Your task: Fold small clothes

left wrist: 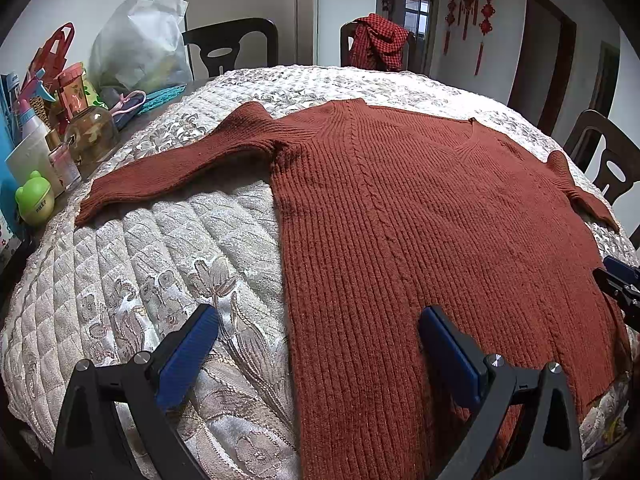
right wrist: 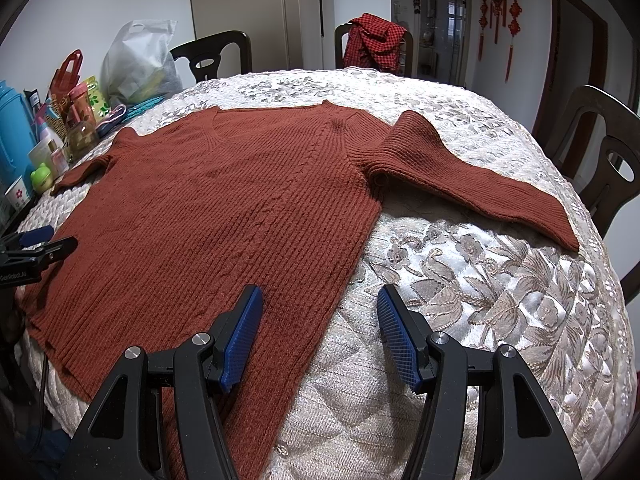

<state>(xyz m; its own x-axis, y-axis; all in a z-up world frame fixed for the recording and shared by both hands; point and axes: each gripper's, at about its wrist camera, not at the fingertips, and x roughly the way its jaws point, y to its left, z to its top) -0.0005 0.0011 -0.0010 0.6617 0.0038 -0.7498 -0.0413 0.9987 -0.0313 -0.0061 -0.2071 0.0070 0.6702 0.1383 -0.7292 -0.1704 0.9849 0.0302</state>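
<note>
One rust-red ribbed sweater [left wrist: 400, 220] lies flat and unfolded on the table, which is covered by a quilted cream cloth [left wrist: 160, 272] with a woven flower pattern; the hem reaches the near edge, the V-neck points to the far edge, and both sleeves are spread out sideways, one towards the left edge and one towards the right. The left gripper [left wrist: 316, 332] hovers at the near edge with its blue-padded jaws released and spread wide, one finger over the bare cloth and the other over the sweater's lower left part. The right gripper [right wrist: 320, 320] is likewise at the near edge, jaws apart and holding nothing, straddling the sweater's right side seam near the hem. Along the left edge of the table stands a cluster of clutter: a white plastic bag [left wrist: 140, 44], a glass jar [left wrist: 92, 136], a green frog-shaped pot [left wrist: 34, 198], a blue flask [right wrist: 12, 132] and several small bottles and packets. Dark wooden chairs ring the table; the chair at the far edge [right wrist: 374, 46] has a red checked garment [right wrist: 372, 40] draped over its back. On the white wall at the far right hang red knot ornaments [right wrist: 498, 4] beside a dark-framed doorway [right wrist: 576, 52].
</note>
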